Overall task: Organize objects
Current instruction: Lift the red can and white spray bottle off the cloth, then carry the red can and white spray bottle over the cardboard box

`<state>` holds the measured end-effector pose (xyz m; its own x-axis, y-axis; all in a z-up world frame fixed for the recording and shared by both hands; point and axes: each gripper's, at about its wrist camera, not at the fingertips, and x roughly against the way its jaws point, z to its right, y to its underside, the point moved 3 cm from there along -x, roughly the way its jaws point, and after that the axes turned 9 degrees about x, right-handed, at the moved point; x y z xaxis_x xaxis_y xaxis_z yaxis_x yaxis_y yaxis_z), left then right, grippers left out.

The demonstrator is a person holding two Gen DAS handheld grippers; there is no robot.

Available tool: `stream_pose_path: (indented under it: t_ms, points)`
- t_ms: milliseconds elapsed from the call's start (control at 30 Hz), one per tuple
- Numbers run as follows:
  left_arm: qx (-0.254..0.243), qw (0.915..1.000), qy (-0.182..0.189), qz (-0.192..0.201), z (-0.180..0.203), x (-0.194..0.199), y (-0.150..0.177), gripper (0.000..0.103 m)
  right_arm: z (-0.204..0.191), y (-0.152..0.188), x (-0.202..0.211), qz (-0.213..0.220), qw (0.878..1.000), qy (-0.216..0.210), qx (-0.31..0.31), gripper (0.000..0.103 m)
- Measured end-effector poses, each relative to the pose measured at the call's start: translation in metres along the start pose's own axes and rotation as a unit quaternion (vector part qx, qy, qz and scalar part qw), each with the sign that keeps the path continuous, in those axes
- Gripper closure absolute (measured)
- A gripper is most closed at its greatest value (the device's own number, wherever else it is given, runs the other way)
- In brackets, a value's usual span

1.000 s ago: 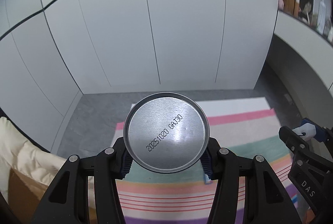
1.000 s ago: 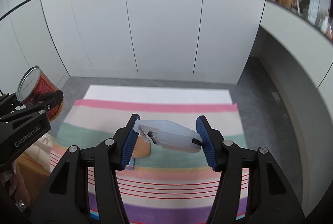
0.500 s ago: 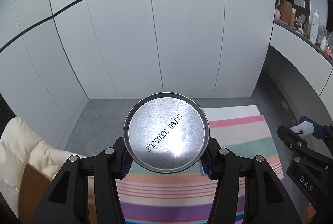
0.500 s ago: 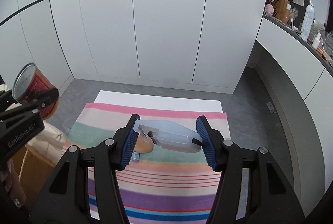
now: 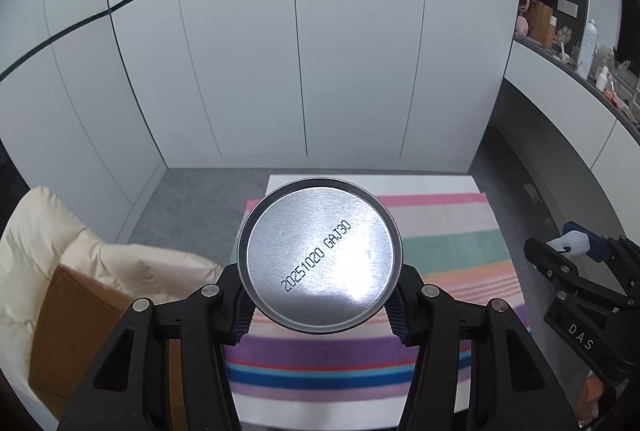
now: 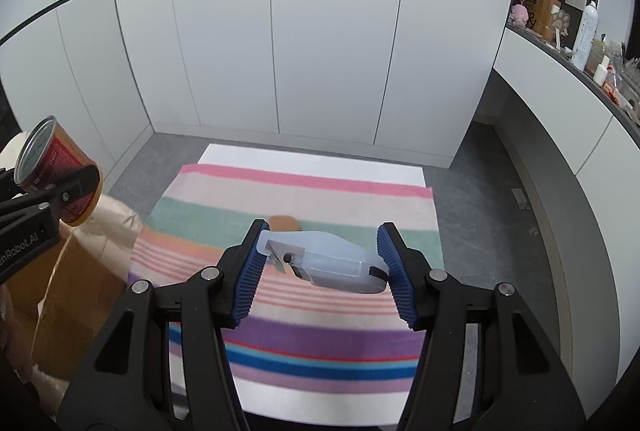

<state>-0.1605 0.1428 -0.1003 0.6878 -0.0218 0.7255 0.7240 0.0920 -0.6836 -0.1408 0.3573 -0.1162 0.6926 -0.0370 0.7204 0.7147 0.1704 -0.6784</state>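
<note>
My left gripper (image 5: 320, 301) is shut on a red can, held high with its silver stamped end (image 5: 319, 255) facing the camera; the can's red side (image 6: 56, 177) shows at the left edge of the right wrist view. My right gripper (image 6: 322, 269) is shut on a translucent white plastic case (image 6: 326, 261) and holds it above the striped rug (image 6: 296, 315). The right gripper also shows at the right edge of the left wrist view (image 5: 576, 251). A small tan object (image 6: 284, 222) lies on the rug just beyond the case.
A cardboard box (image 5: 76, 327) draped with a cream padded cloth (image 5: 52, 231) stands left of the rug. White cabinet doors (image 6: 280, 51) close off the back. A counter with bottles (image 6: 586, 31) runs along the right. Grey floor (image 6: 480, 183) surrounds the rug.
Both grippers have risen and pulled back with their objects still held. More of the rug, the box and the upper cabinets has come into view.
</note>
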Motion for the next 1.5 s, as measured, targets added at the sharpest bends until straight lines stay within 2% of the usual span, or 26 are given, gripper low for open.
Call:
stream_pose_path:
  t_ms: [100,167,367,633,733,1000,1233,1500]
  points:
    - [0.001,1.0,-0.004,0.0,-0.003,0.012,0.01,0.048,-0.003,0.014,0.012,-0.004,1.0,-0.006,0.0,0.044]
    - [-0.003,0.9997,-0.022,0.006,-0.006,0.019,0.016,0.048,-0.006,0.023,0.02,-0.005,1.0,-0.011,0.002,0.044]
    - [0.0,0.9996,-0.021,-0.017,-0.025,0.041,0.043,0.048,-0.011,0.05,0.039,-0.013,1.0,-0.028,-0.005,0.044]
    - [-0.011,0.9995,-0.024,-0.017,-0.047,0.071,0.101,0.048,-0.015,0.093,0.064,-0.03,0.999,-0.036,-0.012,0.044]
    - [-0.016,0.9989,-0.029,-0.032,-0.056,0.071,0.116,0.048,-0.017,0.111,0.072,-0.037,0.999,-0.026,-0.01,0.044]
    - [0.007,0.9981,-0.038,-0.049,-0.078,0.067,0.123,0.048,-0.013,0.14,0.083,-0.051,0.998,-0.031,-0.02,0.044]
    - [0.008,0.9979,-0.041,-0.049,-0.083,0.064,0.121,0.048,-0.019,0.135,0.086,-0.046,0.998,-0.032,-0.015,0.044]
    - [0.014,0.9978,-0.05,-0.042,-0.1,0.071,0.123,0.048,-0.053,0.129,0.082,-0.046,0.997,-0.053,0.013,0.044]
